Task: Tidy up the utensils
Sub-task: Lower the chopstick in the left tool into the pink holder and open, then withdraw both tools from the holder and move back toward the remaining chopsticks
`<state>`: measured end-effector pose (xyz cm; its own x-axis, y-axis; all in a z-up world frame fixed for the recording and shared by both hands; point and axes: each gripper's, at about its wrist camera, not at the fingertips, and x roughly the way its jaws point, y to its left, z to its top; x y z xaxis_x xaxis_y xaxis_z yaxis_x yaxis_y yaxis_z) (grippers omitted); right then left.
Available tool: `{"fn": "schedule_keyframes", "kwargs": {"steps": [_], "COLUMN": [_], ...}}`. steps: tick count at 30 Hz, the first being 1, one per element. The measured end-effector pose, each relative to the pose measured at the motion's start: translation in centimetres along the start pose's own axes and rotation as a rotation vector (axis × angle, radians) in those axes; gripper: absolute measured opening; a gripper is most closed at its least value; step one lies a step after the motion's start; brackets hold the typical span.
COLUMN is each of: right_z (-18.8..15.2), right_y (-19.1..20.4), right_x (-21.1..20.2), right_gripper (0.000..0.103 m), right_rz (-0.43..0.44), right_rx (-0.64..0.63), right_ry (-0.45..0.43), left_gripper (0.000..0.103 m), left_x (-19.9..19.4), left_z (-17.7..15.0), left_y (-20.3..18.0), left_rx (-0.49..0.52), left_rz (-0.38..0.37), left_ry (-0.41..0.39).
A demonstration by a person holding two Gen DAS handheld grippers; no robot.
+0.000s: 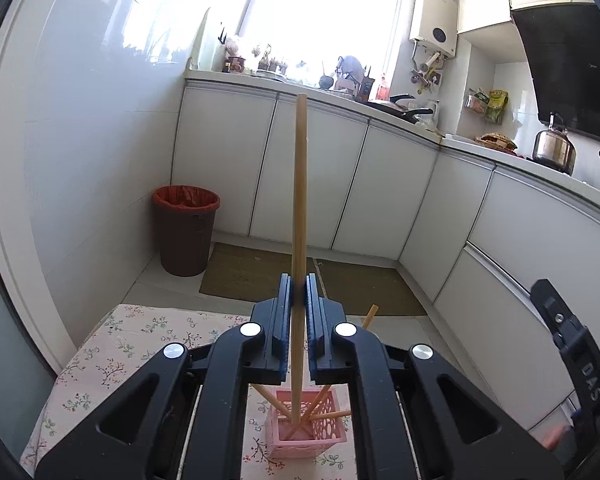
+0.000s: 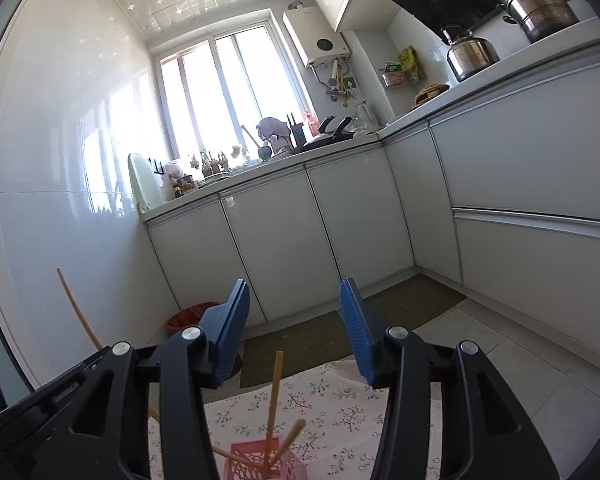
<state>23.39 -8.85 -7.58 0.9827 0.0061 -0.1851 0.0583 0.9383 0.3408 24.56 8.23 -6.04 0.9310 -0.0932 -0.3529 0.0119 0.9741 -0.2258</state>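
Note:
My left gripper (image 1: 299, 286) is shut on a wooden chopstick (image 1: 300, 184). It holds the chopstick upright, with the lower end down inside a pink lattice holder (image 1: 306, 438) on the floral tablecloth (image 1: 112, 360). Several other chopsticks (image 1: 327, 396) lean in the holder. My right gripper (image 2: 294, 296) is open and empty above the same pink holder (image 2: 266, 466), where chopsticks (image 2: 275, 396) stand and lean. The held chopstick (image 2: 78, 310) and part of the left gripper show at the left in the right wrist view. The right gripper's body (image 1: 576, 364) shows at the right edge in the left wrist view.
The table with the floral cloth (image 2: 328, 404) is low in both views. Beyond it are floor mats (image 1: 244, 272), a brown bin with a red liner (image 1: 186, 232), white cabinets (image 1: 320, 176) and a cluttered counter with pans, a kettle (image 1: 554, 146) and a pot.

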Motion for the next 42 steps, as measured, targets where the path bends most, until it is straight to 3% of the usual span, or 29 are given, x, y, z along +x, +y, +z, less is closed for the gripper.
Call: {"fn": "schedule_keyframes", "kwargs": {"steps": [3,5,8,13,16,20,30,35,42], "right_z": [-0.4,-0.7,-1.1,-1.2,-1.3,-1.0,-0.9,-0.9,-0.8], "right_y": [-1.1,-1.6,-2.1,-1.8,-1.1,-0.6,-0.1,-0.3,-0.4], "right_x": [-0.4,-0.5,0.0,0.1,-0.5,-1.9,-5.9,-7.7,-10.0], "right_gripper": [0.049,0.050,0.050,0.050,0.050,0.067,0.085,0.093,0.095], "right_rz": [-0.015,-0.027,-0.046,-0.065,-0.066,-0.081,-0.138,-0.188,-0.218], "right_rx": [-0.007,-0.016,-0.032,-0.040,-0.070,-0.092,-0.151,-0.170,-0.178], "right_ry": [0.024,0.033,0.064,0.106,0.128,0.137,0.187,0.200,0.204], "left_gripper": [0.007,0.009,0.028,0.037,0.052,0.062,0.088,0.096,0.096], "left_x": [2.2,3.6,3.1,0.4,-1.1,-3.3,-8.9,-11.7,-14.2], "left_z": [-1.6,-3.0,-3.6,-1.7,-1.4,-1.6,-2.7,-3.4,-4.2], "left_y": [-0.8,-0.4,0.6,0.2,-0.2,-0.6,-1.8,-2.2,-2.3], "left_rx": [0.033,0.011,-0.030,0.020,0.050,0.070,0.099,0.109,0.111], "left_rz": [0.011,-0.002,0.017,0.065,0.099,0.123,0.160,0.165,0.162], "left_ry": [0.002,0.047,0.051,0.024,0.020,0.020,-0.004,-0.020,-0.006]}}
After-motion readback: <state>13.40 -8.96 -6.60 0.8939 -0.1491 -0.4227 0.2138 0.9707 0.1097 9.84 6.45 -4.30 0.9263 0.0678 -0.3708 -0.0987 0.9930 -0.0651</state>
